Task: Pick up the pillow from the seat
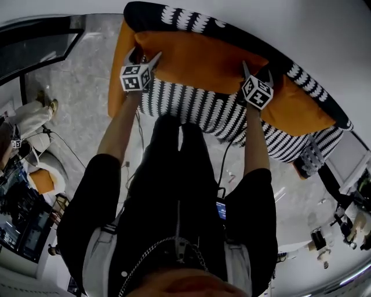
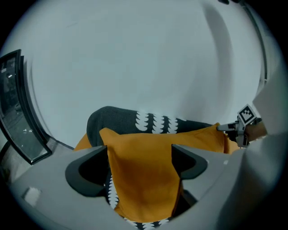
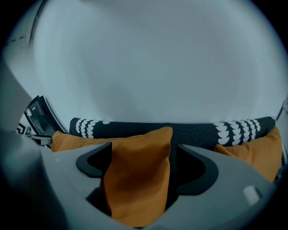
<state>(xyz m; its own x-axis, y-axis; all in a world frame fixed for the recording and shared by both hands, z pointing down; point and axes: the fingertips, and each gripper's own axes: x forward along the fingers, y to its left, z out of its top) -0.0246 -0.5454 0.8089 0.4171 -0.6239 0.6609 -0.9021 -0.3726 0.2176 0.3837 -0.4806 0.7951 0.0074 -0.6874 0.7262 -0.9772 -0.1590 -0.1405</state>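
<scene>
left claw and right claw, both spread, straddle the orange pillow.

We see a plain orange pillow on a seat that is black with rows of white scallops. A second cushion beside it is the same orange. The person's sleeves are black, and the floor is mottled grey.

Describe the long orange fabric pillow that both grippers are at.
The long orange fabric pillow is plain, soft-looking cloth, rectangular and slightly creased. It lies lengthwise on the black-and-white patterned sofa, along its dark backrest. Its two end corners stand between the jaws of the left gripper and the right gripper. Both pairs of jaws stand apart, not clamping it.
</scene>
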